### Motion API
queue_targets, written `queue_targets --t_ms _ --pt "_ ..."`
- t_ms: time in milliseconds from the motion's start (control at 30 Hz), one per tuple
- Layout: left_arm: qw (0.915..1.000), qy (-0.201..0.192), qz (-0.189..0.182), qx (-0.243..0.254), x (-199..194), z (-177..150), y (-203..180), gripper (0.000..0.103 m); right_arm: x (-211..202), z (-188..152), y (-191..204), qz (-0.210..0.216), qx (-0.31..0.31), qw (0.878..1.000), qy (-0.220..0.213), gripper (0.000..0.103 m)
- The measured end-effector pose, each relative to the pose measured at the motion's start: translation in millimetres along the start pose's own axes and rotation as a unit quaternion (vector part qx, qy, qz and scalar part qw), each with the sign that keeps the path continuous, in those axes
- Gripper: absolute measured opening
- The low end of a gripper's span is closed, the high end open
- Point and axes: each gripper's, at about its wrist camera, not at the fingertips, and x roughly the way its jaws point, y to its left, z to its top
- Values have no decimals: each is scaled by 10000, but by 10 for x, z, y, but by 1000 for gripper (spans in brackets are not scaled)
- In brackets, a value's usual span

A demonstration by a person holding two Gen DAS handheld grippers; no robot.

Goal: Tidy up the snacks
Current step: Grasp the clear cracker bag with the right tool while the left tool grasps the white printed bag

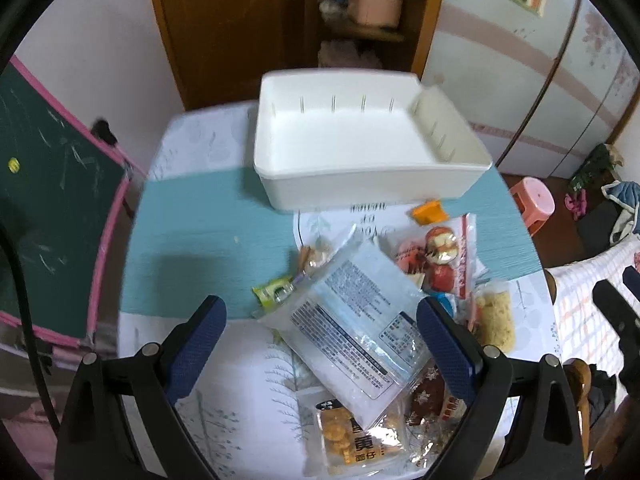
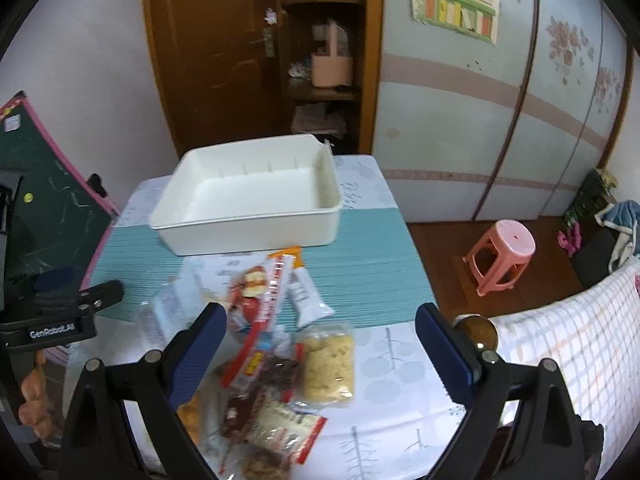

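A pile of snack packets lies on the near half of the table. In the left wrist view a clear blue-and-white packet (image 1: 352, 320) lies on top, with a cracker pack (image 1: 356, 436) under it, a red snack bag (image 1: 436, 260) and a small green candy (image 1: 272, 292) beside it. An empty white bin (image 1: 360, 140) stands behind the pile. My left gripper (image 1: 320, 328) is open, its jaws on either side of the clear packet. My right gripper (image 2: 320, 336) is open above the pile, over a pale rice-cake packet (image 2: 328, 364) and the red bag (image 2: 256, 292). The bin shows in the right wrist view (image 2: 248, 200).
The table has a teal and white cloth (image 1: 192, 232). A green chalkboard (image 1: 48, 184) leans at the left. A pink stool (image 2: 504, 252) stands on the floor at the right, next to a checked cloth (image 2: 568, 344). A wardrobe and wooden shelves are behind.
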Motion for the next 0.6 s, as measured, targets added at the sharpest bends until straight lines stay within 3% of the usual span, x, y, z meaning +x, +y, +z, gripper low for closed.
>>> queue_targets --t_ms 200,367,600 --pt "9958 864 -81 -292 566 -38 7 96 474 -45 -379 12 533 9972 526 96" --pt "9868 1504 -140 -581 946 -133 22 96 884 -239 -546 172 780 9904 1132 96" --pt "9767 1722 -483 -1188 1099 -110 79 98 1246 -574 -409 332 495 9829 1740 96"
